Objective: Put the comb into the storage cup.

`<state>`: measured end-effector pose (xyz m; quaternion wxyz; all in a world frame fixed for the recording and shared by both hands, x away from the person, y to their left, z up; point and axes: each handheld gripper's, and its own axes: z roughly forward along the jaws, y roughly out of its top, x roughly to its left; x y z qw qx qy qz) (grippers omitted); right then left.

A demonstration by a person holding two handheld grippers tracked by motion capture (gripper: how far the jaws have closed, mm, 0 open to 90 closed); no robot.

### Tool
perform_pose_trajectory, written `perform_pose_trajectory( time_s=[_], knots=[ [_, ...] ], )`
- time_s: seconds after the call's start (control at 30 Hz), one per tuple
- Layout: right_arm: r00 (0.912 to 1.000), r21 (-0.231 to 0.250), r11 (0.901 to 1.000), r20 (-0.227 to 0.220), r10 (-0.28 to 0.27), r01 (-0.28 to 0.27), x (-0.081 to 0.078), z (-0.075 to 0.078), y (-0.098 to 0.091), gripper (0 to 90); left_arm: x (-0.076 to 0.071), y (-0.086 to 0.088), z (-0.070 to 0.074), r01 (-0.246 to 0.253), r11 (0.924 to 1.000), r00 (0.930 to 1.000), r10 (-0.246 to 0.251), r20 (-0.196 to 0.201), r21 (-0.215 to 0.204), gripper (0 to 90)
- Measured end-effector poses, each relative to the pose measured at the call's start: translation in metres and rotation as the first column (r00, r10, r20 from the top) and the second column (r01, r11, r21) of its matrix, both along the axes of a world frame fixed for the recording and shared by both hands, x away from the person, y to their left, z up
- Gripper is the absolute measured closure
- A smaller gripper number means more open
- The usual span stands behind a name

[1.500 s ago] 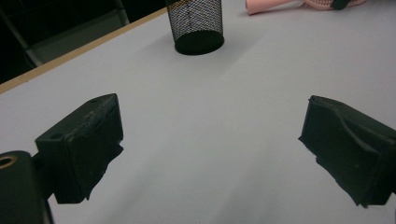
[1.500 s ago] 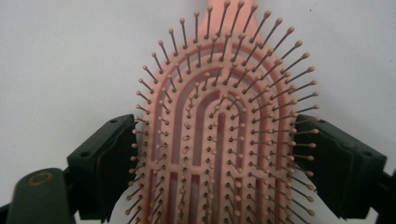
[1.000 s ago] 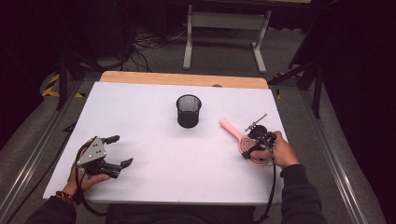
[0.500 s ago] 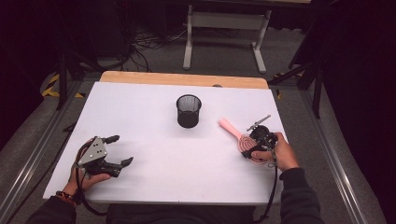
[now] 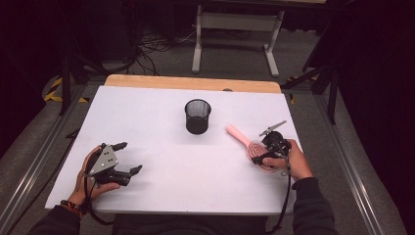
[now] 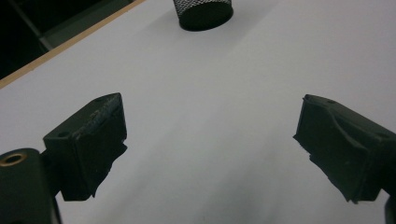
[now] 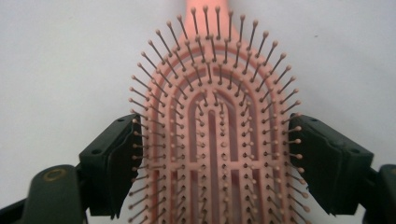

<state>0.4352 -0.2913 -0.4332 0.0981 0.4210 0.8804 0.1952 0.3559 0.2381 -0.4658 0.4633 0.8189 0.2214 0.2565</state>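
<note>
A pink hairbrush [image 5: 241, 137] lies bristles up at the right of the white table [image 5: 161, 103], its handle pointing toward the far left. My right gripper [image 5: 262, 157] is shut on the brush's oval head [image 7: 215, 116], with one black pad against each side edge among the bristles. A black mesh cup [image 5: 197, 116] stands upright at the table's middle, apart from the brush. At the near left my left gripper [image 5: 129, 157] rests in a hand, open, with bare table between its jaws [image 6: 210, 140]. The cup's base [image 6: 202, 10] shows far ahead of it.
A wooden strip [image 5: 191, 83] runs along the table's far edge. Beyond it are a white metal stand [image 5: 235, 34] and cables on the floor. Metal rails flank the table on both sides.
</note>
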Motion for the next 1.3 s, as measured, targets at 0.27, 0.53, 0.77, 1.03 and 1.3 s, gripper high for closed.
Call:
perform_pose_trajectory(
  time_s=[0.27,0.53,0.77,1.03,1.3],
  knots=[
    [0.9995,-0.079,0.9968,-0.03,0.007,-0.01,0.009,-0.004,0.012,11.3,0.001,0.0,0.0,0.011,0.9999,0.9999,-0.011,-0.004,0.0,9.3],
    [0.9956,-0.128,0.9903,-0.083,0.044,-0.055,0.016,-0.002,0.02,19.6,0.002,-0.001,-0.002,0.022,0.9998,0.9995,-0.022,-0.022,0.003,9.1],
    [0.9963,-0.116,0.9918,-0.073,0.045,-0.053,0.015,-0.001,0.019,19.8,0.001,-0.003,0.001,-0.003,0.9999,0.9997,0.003,0.025,-0.012,13.2],
    [0.9984,-0.056,0.997,-0.024,0.052,-0.053,0.005,0.006,0.017,19.8,0.002,-0.032,-0.001,0.012,0.9827,0.9875,-0.041,0.153,0.185,13.0],
    [0.9969,0.0,0.9969,-0.001,0.078,-0.078,-0.001,0.003,0.029,19.8,0.005,-0.076,-0.003,0.04,0.9266,0.9489,-0.152,0.276,0.374,14.4]
  ],
)
